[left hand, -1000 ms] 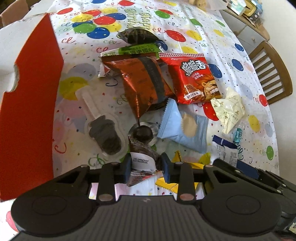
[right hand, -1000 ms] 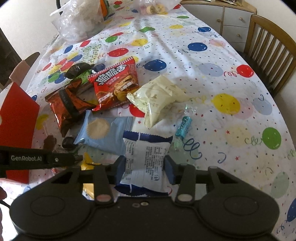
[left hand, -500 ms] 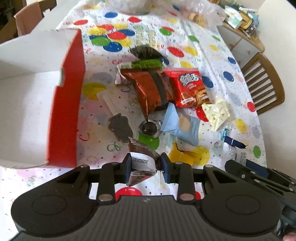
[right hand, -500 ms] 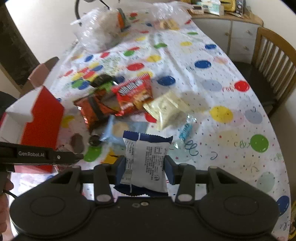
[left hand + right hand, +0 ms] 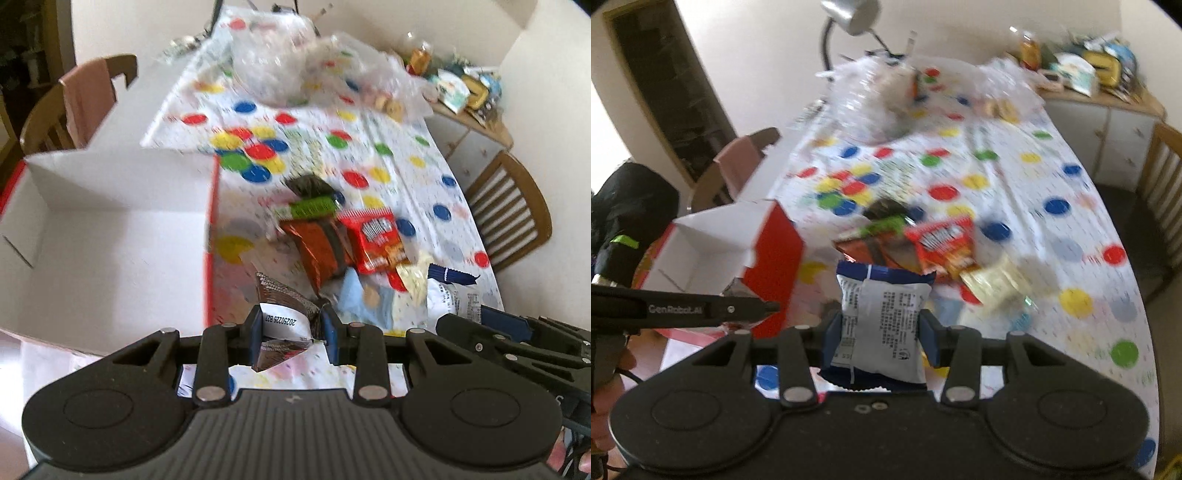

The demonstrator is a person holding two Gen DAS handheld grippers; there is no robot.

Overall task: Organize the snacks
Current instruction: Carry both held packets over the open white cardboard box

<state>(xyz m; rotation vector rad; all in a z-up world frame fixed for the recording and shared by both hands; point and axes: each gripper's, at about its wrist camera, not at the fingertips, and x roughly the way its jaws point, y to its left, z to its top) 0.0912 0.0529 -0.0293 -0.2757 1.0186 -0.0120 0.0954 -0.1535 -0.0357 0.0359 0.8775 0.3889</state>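
Both grippers are rising off the table since the earlier frames, each keeping its packet. Left gripper (image 5: 291, 330) is pinching one small dark brown packet (image 5: 282, 301) with a white date label, jaws nearly together. Right gripper (image 5: 881, 338) is clamping one white-and-navy packet (image 5: 882, 321), jaws partly spread around it. One red box (image 5: 110, 243), white inside, is sitting open with nothing visible in it. Right of the box, snacks are lying loose on the dotted tablecloth (image 5: 373, 155): one red packet (image 5: 378, 240), one orange-brown packet (image 5: 319, 247), one green packet (image 5: 310, 206), one pale blue packet (image 5: 364, 295).
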